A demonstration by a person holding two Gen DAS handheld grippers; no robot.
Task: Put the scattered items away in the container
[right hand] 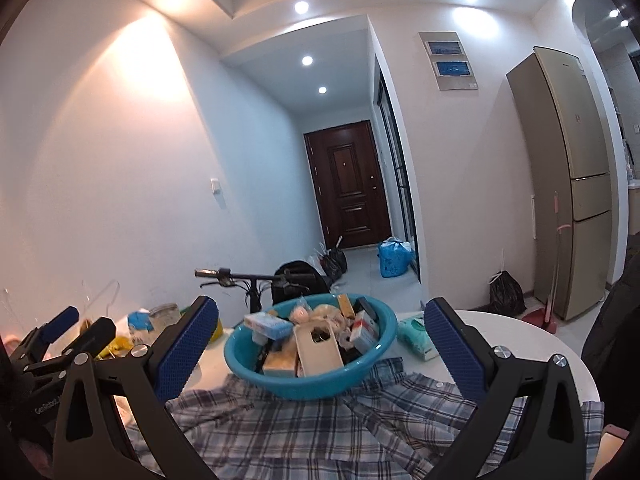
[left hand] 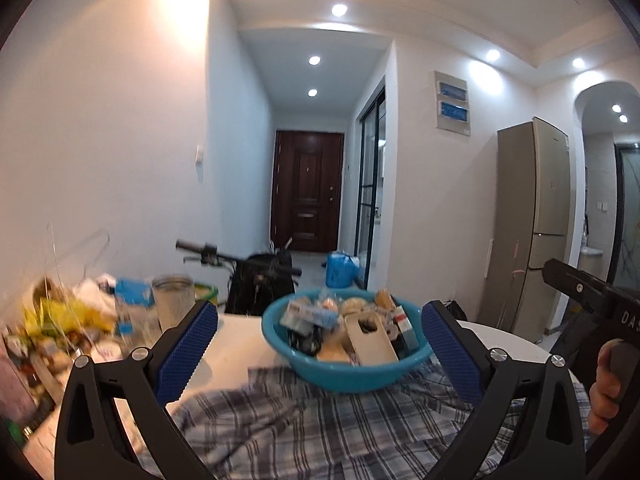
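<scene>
Right wrist view shows my right gripper [right hand: 320,344] wide open and empty, the heaped teal plastic basin [right hand: 310,364] at twelve o'clock on the desk [right hand: 500,328], likely heavy, so I'd pinch its stiff rim.

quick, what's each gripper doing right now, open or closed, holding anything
Left gripper: open, holding nothing.
Right gripper: open, holding nothing.

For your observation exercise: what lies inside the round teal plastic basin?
The teal basin holds a beige cut-out card, a blue-white box and other small packets; lower items are covered.
</scene>
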